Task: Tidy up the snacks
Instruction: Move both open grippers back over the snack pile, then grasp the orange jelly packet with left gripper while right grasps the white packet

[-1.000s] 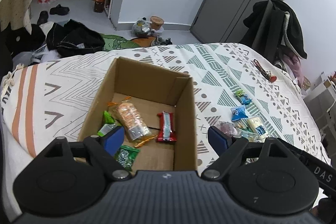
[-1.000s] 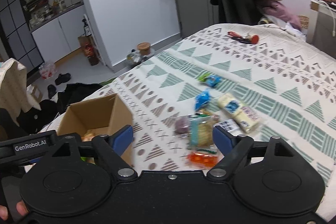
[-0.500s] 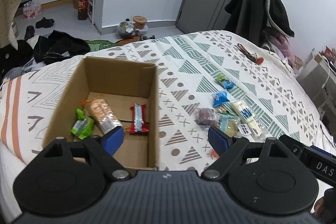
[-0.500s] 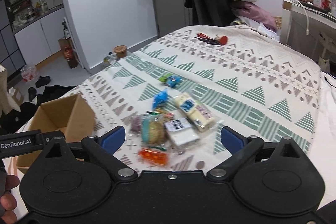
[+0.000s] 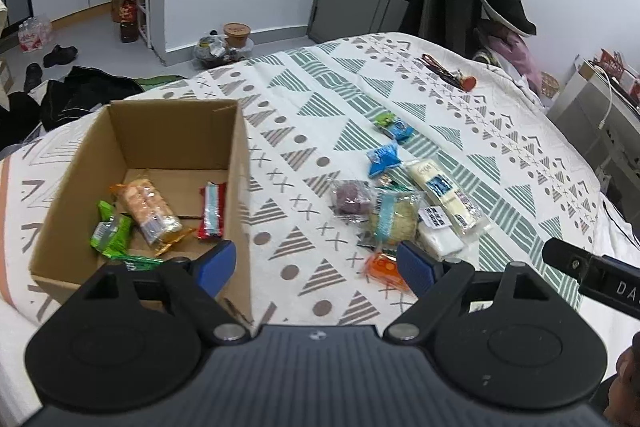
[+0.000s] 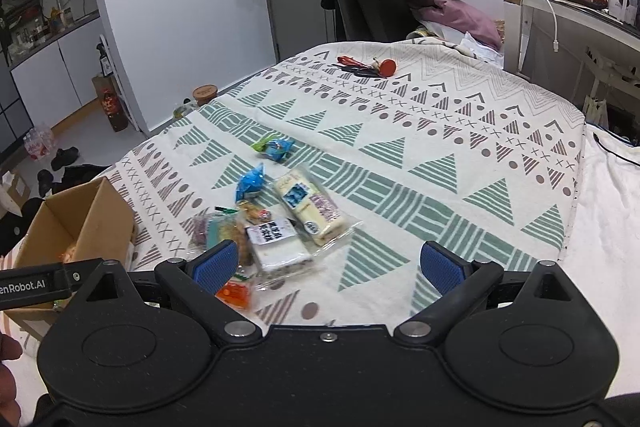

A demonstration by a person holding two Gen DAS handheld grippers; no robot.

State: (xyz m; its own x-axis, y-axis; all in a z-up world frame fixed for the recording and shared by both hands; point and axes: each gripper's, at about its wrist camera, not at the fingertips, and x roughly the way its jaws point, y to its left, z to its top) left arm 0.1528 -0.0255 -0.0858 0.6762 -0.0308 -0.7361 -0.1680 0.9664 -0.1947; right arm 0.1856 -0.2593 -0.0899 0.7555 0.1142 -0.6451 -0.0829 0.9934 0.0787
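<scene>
- Patterned bedspread (image 5: pixel 360 99) carries one cardboard box (image 5: pixel 236 163) near its left edge, four snack packets inside.
- Beside it lie about eight loose snacks (image 6: pixel 280 223).
- Your left gripper (image 5: pixel 316 265) and right gripper (image 6: pixel 338 263) both gape, holding nothing.

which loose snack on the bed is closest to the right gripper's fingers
The small orange packet, at the near edge of the pile, right by the right gripper's left finger. The white, purple and blue packets all lie farther up the bedspread.

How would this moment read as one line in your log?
left gripper: open, empty | right gripper: open, empty | cardboard box: partly filled | snack pile: on bed
</scene>
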